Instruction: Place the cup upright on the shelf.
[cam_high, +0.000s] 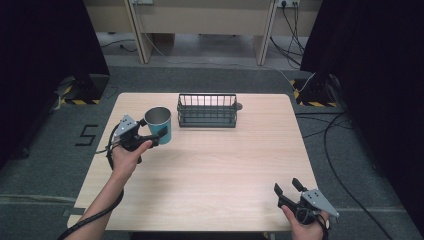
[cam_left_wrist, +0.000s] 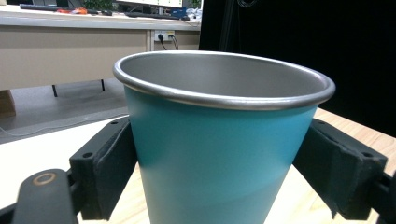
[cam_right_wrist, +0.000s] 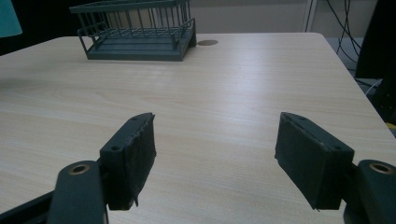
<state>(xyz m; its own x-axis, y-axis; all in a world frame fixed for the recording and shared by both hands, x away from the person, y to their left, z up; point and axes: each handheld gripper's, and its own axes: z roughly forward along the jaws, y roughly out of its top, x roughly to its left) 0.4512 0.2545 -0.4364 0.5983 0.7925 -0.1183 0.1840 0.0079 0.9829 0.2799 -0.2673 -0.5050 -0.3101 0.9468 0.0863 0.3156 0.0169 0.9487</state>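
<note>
A teal cup (cam_high: 160, 125) with a bare metal rim and inside is held upright above the table's left part, just left of the wire rack. My left gripper (cam_high: 152, 137) is shut on the cup (cam_left_wrist: 219, 154), its two black jaws pressed to either side of the teal wall. A dark wire rack (cam_high: 207, 110) stands at the table's far middle, empty as far as I can see; the rack (cam_right_wrist: 140, 30) also shows far off. My right gripper (cam_high: 288, 186) rests at the front right corner, open, and between its pads (cam_right_wrist: 215, 163) there is just bare table.
The light wood table (cam_high: 210, 170) has a small round brown spot (cam_right_wrist: 207, 42) beside the rack's right end. Cables run over the floor to the right of the table. Dark curtains stand at both sides, wooden furniture legs at the back.
</note>
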